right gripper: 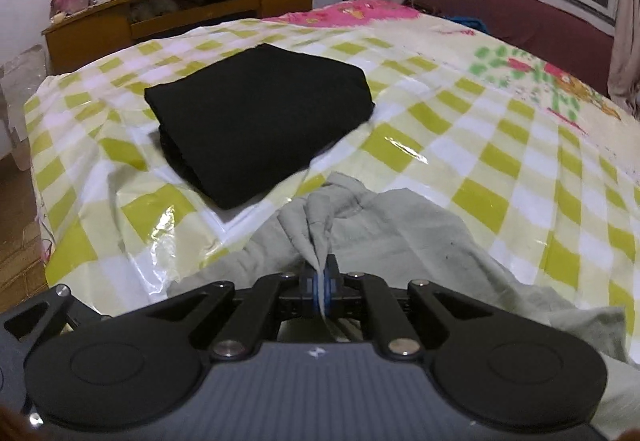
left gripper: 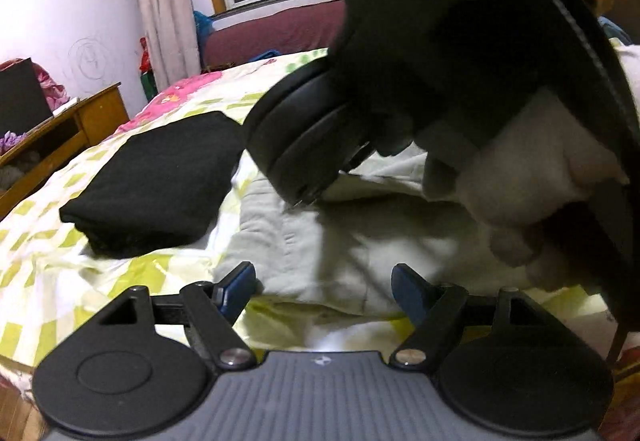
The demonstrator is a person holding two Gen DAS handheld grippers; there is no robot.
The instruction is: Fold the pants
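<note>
Pants: pale grey-green, rumpled, lying on the near part of the bed on its checked plastic cover; not yet folded flat.
Right claw: clenched on a pinched ridge of the pants cloth, which rises in a peak between the blue pads.
Left claw: released, blue fingers standing wide apart, no cloth between them – the hem of the pants lies just ahead of the tips.
Right hand: gloved in white, seen from the left wrist view gripping its tool above the pants.
Neighbour: black folded garment, a finished-looking stack just beyond the pants and to the left, near but seemingly apart from them.
Step in hand, as judged: gathering a second corner so the cloth can be spread or doubled.
Doing it well: bring the left claw onto a single edge rather than a bunch; keep the right grip low so the fabric drags smooth; pull the two holds apart before laying down.
Edges: the bed's left edge falls to the floor beside the black stack – keep the fold clear of it.
Open room: a broad stretch of checked cover lies free to the right of the pants and beyond them.
</note>
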